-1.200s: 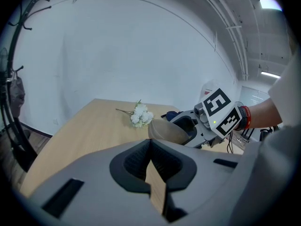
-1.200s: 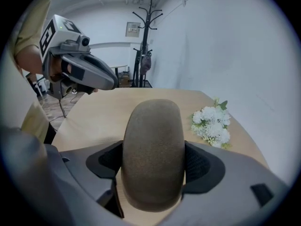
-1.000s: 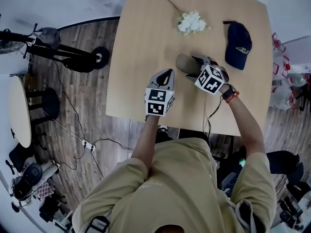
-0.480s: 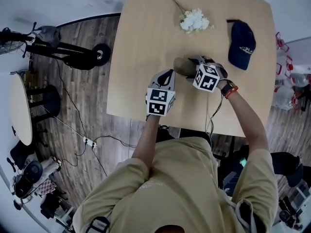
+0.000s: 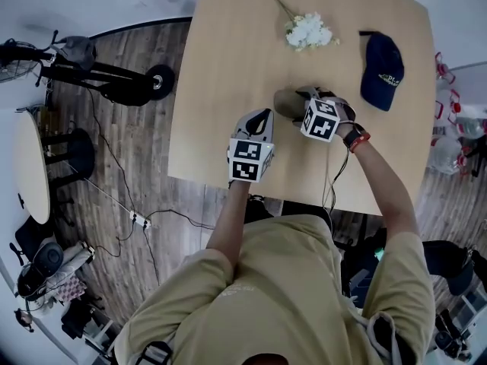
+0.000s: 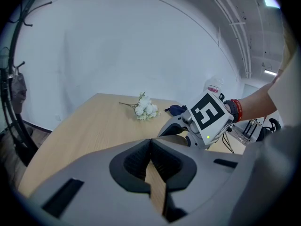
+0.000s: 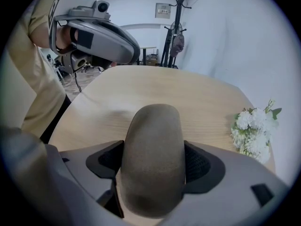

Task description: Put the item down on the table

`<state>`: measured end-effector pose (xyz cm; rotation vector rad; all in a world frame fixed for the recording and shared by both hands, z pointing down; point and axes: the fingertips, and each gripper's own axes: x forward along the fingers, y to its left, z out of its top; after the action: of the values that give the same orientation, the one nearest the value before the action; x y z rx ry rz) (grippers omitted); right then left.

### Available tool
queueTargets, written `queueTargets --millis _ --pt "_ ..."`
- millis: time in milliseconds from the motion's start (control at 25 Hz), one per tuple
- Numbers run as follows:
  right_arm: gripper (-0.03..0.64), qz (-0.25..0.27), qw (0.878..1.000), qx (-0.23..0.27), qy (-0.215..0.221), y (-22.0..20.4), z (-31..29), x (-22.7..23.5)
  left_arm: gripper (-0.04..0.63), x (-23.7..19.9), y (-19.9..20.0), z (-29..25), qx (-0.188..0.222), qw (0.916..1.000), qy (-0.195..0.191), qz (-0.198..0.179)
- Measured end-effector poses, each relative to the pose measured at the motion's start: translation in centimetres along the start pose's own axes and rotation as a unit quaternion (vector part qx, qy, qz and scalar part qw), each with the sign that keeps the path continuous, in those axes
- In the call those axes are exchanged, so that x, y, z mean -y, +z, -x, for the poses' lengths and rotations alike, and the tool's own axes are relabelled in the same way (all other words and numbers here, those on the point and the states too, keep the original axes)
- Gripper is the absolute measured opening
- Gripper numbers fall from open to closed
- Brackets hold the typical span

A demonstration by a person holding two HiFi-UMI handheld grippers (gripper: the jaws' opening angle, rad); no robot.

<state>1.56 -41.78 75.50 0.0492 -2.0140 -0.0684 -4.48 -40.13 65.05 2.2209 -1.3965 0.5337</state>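
Head view, right gripper point(image 5: 298, 102) clamping brown item point(image 5: 283, 103), table point(image 5: 228, 67) edges well apart

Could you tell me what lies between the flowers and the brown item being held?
Only bare table separates the flowers and the brown item, clearest in the head view.

The bench point(image 5: 221, 90) is made of light wood. A small bunch of white flowers point(image 5: 308, 30) lies near its far edge. A dark blue cap point(image 5: 383, 71) lies to the right of the flowers, not touching them.
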Motion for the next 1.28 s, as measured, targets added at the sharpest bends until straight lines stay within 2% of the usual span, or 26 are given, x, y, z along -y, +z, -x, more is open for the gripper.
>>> queueTargets --millis 360,560,960,1280 --pt "0.403 -0.006 1.000 -0.002 -0.004 -0.2 -0.6 -0.1 0.023 -0.6 -1.0 1.4 -0.001 0.9998 0.014 0.014" --pt "0.433 -0.025 1.000 -0.011 -0.014 -0.4 -0.8 -0.2 0.023 -0.5 -0.7 2.8 0.006 0.9997 0.017 0.016" --pt "0.437 -0.085 0.994 0.029 -0.065 1.1 3.5 0.1 0.023 -0.9 0.3 6.1 0.025 0.9993 0.023 0.014" --pt "0.426 -0.127 0.983 0.057 -0.116 1.4 8.7 -1.7 0.023 0.9 2.3 9.2 0.050 0.9986 0.014 -0.008"
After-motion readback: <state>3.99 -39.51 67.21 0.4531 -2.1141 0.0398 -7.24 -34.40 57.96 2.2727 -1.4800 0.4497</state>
